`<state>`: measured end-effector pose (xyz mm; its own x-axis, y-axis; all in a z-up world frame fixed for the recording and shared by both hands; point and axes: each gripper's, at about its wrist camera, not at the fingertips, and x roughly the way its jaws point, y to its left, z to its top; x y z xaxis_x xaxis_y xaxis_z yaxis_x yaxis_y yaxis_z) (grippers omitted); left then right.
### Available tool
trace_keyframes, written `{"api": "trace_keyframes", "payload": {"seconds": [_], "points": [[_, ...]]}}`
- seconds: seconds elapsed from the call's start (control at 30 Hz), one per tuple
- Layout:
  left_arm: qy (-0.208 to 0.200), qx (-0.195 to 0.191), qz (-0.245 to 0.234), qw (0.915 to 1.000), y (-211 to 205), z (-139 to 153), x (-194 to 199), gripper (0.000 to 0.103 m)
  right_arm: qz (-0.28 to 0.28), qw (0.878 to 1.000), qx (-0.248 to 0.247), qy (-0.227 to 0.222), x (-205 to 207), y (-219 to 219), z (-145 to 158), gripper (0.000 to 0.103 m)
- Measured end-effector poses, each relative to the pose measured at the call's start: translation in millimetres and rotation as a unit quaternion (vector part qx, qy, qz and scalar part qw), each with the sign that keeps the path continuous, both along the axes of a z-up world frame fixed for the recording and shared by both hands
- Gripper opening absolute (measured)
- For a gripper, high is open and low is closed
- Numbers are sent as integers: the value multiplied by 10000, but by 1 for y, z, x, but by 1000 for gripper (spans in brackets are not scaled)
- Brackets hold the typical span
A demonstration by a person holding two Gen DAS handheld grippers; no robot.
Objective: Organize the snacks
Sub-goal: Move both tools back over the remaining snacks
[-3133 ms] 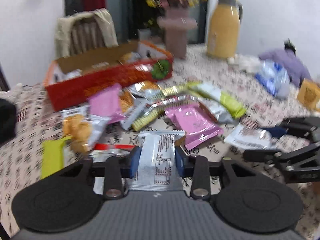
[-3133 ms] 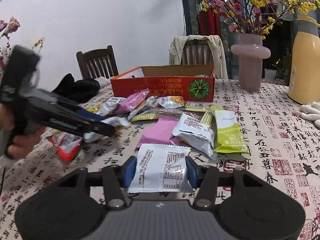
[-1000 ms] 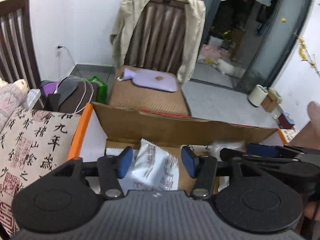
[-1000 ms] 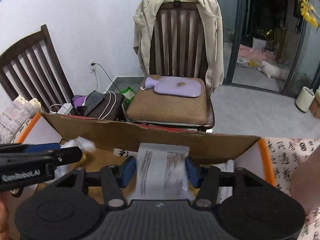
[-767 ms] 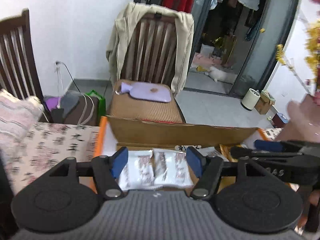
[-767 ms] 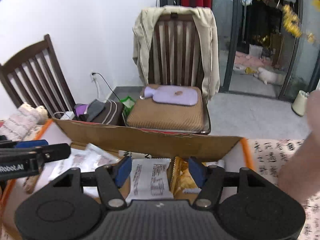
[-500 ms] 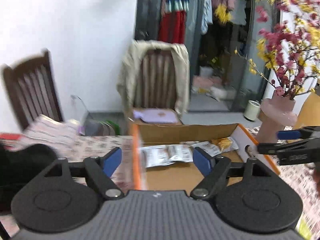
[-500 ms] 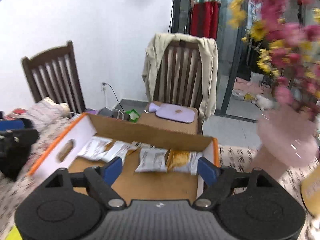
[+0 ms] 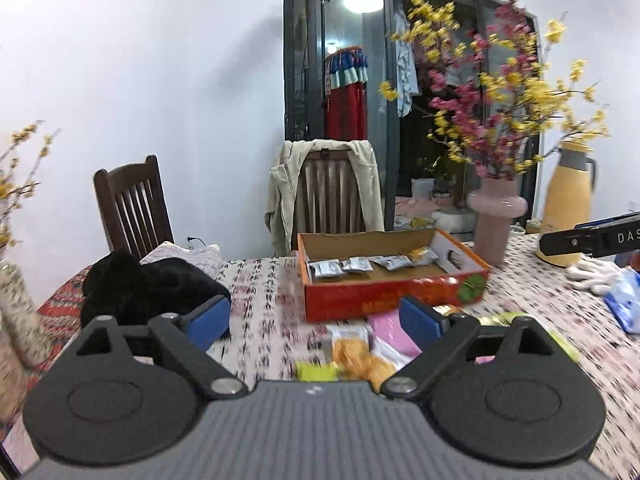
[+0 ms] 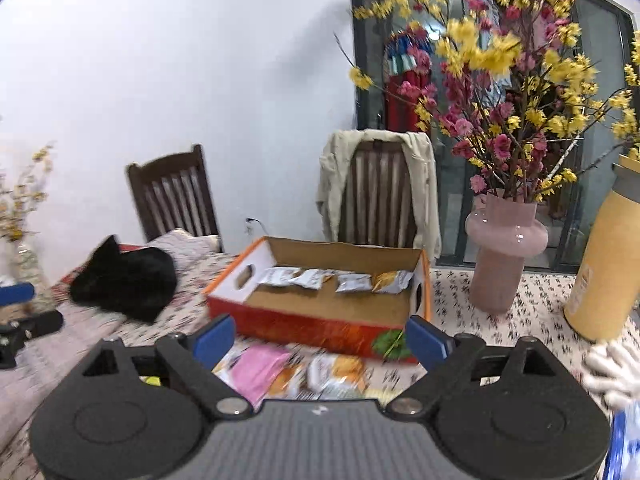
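A red cardboard box [image 9: 384, 296] [image 10: 312, 326] stands open on the patterned table. Several silver snack packets [image 9: 344, 266] [image 10: 304, 278] and a gold one [image 10: 390, 280] lie along its far wall. More loose snacks, a pink packet [image 9: 390, 330] [image 10: 258, 368] and orange ones [image 9: 360, 358] [image 10: 336, 372], lie on the table in front of the box. My left gripper [image 9: 316, 320] is open and empty, drawn back from the box. My right gripper [image 10: 318, 340] is open and empty, also short of the box. Each gripper shows at the edge of the other's view.
A pink vase [image 9: 494, 220] [image 10: 506, 252] with flowers and a yellow thermos [image 9: 570, 208] [image 10: 604, 268] stand right of the box. A black cloth [image 9: 148, 284] [image 10: 126, 280] lies to the left. White gloves [image 9: 596, 276] [image 10: 612, 368] and a blue bag [image 9: 626, 300] lie at the right. Two chairs stand behind the table.
Both grippers carried white packets to the box, opened and let them go inside it. Both have since pulled back and up, away from the box, empty.
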<state>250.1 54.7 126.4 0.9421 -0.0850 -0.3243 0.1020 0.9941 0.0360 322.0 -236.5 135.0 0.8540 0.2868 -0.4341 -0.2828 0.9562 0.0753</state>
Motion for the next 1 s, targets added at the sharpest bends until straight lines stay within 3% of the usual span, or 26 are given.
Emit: {"api": "trace_keyframes", "payload": {"seconds": [0.2,0.47,0.73,1.0], "points": [[-150,-362,7,9992,-1,-13,-81,98,157,9991,356,-177,-93,-4,-20,97],[-149,-327,163,9992,-8,-46,-147,99,-42,9985,25,-554,-197,5,-75,100],[45,-228,154,9996,-2,-70,-169,99,-487,9981,-142,-341,-237,-8,-117,101],[95,-334,155,9993,4,-77,-171,100,-624,9971,-153,-417,-243,-14,-115,101]]}}
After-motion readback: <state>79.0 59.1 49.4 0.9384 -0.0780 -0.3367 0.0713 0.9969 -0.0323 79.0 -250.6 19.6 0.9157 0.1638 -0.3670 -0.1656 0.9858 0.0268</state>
